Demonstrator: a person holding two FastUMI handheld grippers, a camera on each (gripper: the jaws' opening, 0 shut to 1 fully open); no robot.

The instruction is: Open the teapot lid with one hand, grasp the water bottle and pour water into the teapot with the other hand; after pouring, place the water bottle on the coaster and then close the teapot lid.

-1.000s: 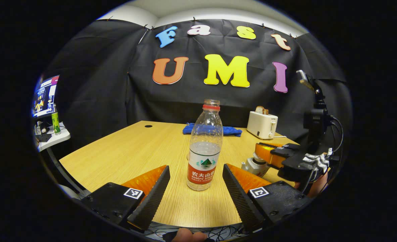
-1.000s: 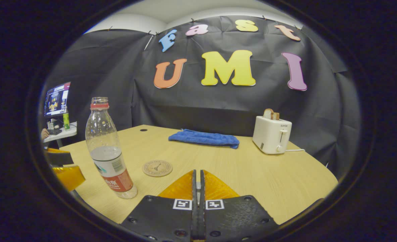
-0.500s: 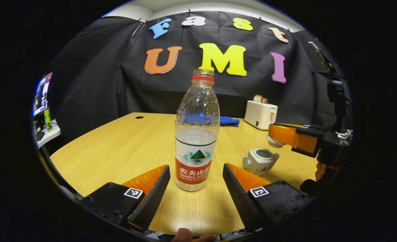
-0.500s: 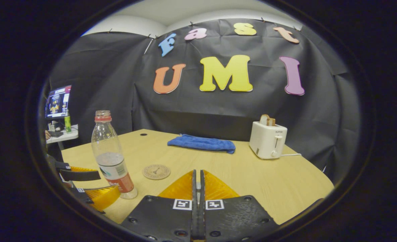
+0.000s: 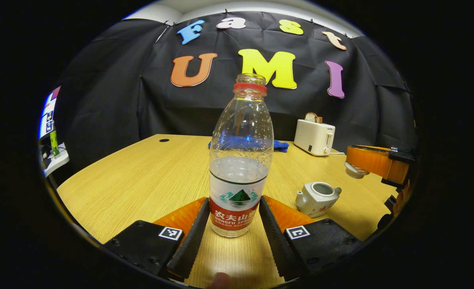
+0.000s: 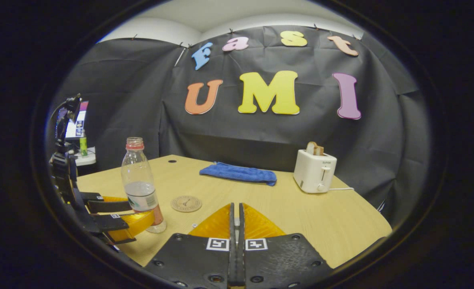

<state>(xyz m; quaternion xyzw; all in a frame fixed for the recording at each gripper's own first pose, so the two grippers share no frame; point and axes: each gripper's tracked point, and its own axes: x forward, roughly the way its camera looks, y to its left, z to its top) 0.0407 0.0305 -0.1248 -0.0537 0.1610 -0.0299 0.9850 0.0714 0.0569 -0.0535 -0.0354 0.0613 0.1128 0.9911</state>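
Note:
A clear water bottle with a red neck ring, no cap and water in its lower half stands on the wooden table. My left gripper is shut on its label, a finger pressing each side. The right gripper view has the same bottle held near its base by the left gripper. To the right, a small white teapot sits open. Above and beyond it, my right gripper is shut on the white teapot lid. A round coaster lies just right of the bottle.
A white toaster with bread in it stands at the back right. A blue cloth lies along the far edge. A side table with a monitor stands off the table's left side.
My left gripper moved forward and its fingers closed in on the bottle's label. My right gripper carried the lid up and to the right, away from the now open teapot.

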